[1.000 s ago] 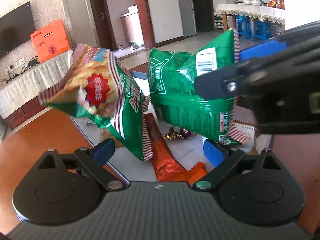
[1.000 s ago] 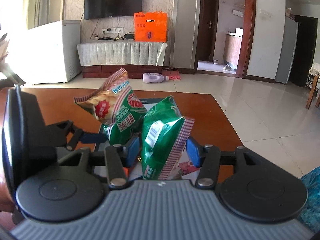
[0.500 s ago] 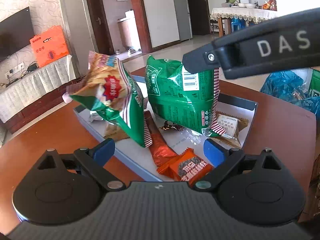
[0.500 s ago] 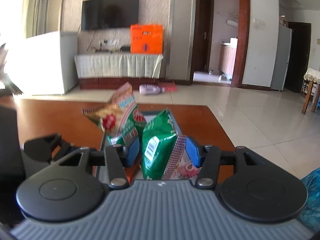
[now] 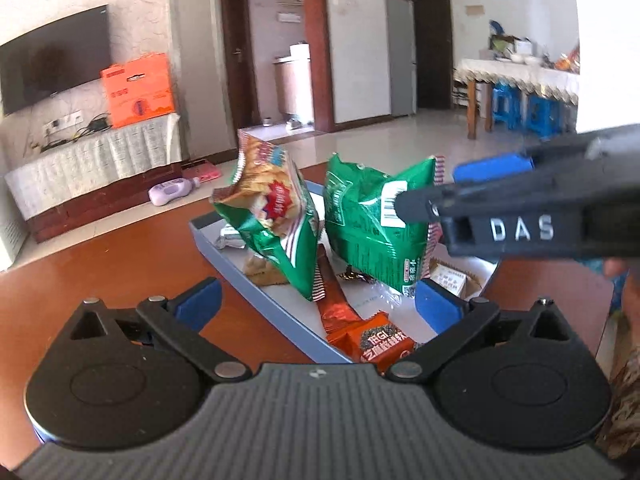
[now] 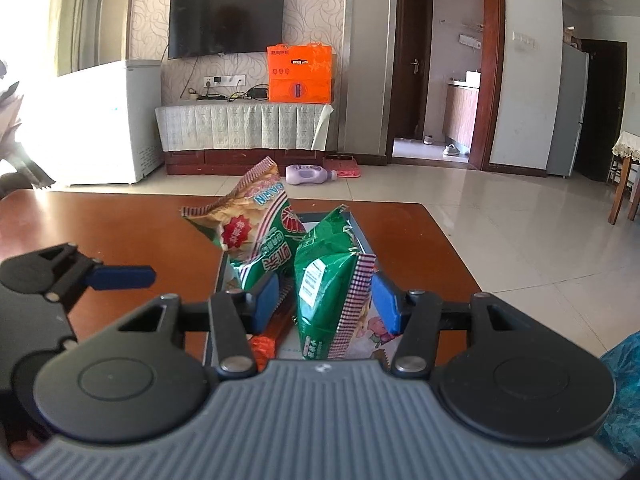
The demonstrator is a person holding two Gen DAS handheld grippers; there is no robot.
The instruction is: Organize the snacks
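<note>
A grey tray sits on the brown wooden table. Two green snack bags stand upright in it: one with a yellow-and-red top and one with a barcode. An orange wrapper and small sweets lie flat in the tray. My left gripper is open and empty, hovering at the tray's near edge. My right gripper is open, its blue pads on either side of the barcode bag and apart from it. It also shows in the left wrist view.
The brown table extends left of the tray. A blue plastic bag lies at the right edge. Beyond the table are a TV stand with an orange box, a white freezer and tiled floor.
Both grippers have drawn back from the tray, so the bags look smaller. The right gripper's pads have opened wider around the barcode bag, which stands free in the tray.
</note>
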